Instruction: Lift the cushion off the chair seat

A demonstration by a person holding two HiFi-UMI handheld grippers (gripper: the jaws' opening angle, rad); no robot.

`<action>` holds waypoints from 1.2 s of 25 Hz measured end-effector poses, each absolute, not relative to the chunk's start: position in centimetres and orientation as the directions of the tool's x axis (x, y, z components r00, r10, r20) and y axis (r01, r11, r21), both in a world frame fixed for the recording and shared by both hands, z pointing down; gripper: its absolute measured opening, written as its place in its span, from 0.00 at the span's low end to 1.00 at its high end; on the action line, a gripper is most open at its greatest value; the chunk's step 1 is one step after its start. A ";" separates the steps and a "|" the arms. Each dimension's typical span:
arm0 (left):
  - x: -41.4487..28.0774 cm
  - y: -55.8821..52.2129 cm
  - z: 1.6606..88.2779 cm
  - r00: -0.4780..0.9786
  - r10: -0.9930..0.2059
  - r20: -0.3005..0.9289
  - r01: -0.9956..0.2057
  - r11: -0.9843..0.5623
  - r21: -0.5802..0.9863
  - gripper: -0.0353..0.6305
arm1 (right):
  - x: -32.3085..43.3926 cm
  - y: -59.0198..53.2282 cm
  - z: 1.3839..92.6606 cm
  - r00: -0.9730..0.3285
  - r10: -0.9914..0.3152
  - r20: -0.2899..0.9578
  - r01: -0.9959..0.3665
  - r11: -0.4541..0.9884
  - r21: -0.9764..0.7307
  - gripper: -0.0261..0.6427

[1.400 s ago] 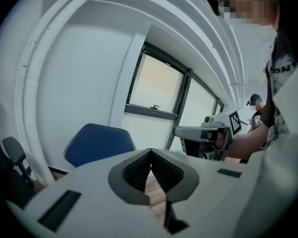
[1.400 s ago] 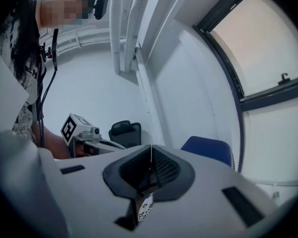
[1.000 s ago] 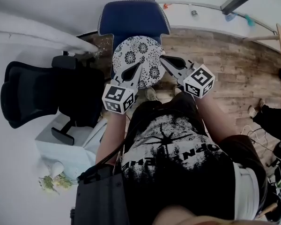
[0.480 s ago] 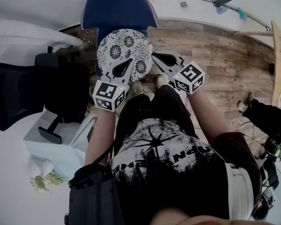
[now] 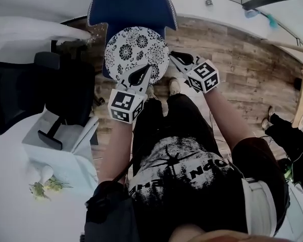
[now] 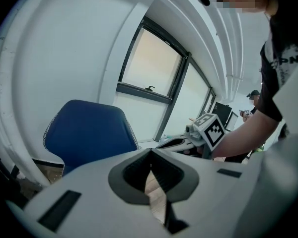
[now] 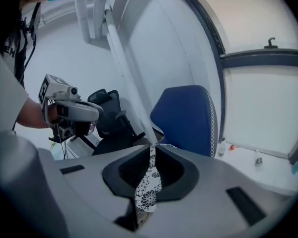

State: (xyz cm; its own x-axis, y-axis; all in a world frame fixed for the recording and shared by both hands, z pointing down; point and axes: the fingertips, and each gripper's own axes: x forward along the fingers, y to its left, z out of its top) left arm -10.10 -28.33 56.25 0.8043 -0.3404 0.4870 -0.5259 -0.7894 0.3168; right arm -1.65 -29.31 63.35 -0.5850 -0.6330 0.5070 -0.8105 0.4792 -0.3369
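A round cushion (image 5: 134,49) with a black-and-white flower print hangs over the seat of the blue chair (image 5: 126,9). My left gripper (image 5: 141,76) lies on its near edge, jaws shut. The left gripper view shows the shut jaws (image 6: 150,157) with only a tan strip in the slit, none of the print. My right gripper (image 5: 172,57) is shut on the cushion's right edge. Flowered fabric (image 7: 149,190) sits pinched between its jaws (image 7: 152,150) in the right gripper view. The chair's back (image 7: 186,115) stands just beyond.
A black office chair (image 5: 20,95) stands close on the left, beside a white desk (image 5: 65,160) with a small bunch of flowers (image 5: 43,185). Wood floor (image 5: 232,49) spreads to the right. My shoes (image 5: 174,86) are just before the blue chair.
Both grippers have come down with the cushion still between them, the right one more than the left. The cushion hangs nearer the blue seat.
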 end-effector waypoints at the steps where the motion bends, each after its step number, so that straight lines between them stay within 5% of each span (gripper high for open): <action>1: -9.9 -28.7 56.7 0.802 -0.342 0.490 -0.530 -0.787 0.317 0.07 | -1.5 -29.7 64.4 -0.586 -0.624 0.517 -0.809 0.475 -0.345 0.07; 20: -10.9 -33.6 68.6 0.747 -0.366 0.555 -0.604 -0.723 0.336 0.07 | 0.3 -31.1 89.9 -0.507 -0.341 0.791 -0.847 0.368 -0.384 0.28; 24: -11.2 -33.8 70.4 0.746 -0.355 0.564 -0.604 -0.717 0.348 0.07 | 0.2 -31.0 93.6 -0.530 -0.298 0.793 -0.843 0.280 -0.459 0.39; 30: -9.7 -33.3 71.7 0.769 -0.313 0.558 -0.564 -0.744 0.359 0.07 | 0.4 -30.9 97.6 -0.529 -0.287 0.798 -0.848 0.167 -0.502 0.42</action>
State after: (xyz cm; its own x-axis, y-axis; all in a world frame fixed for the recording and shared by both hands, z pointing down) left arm -9.70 -33.29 71.68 0.7687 -0.3133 0.5576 -0.5638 -0.7436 0.3594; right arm 0.40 -30.94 97.59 -0.5292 -0.2870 0.7985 -0.8484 0.1666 -0.5024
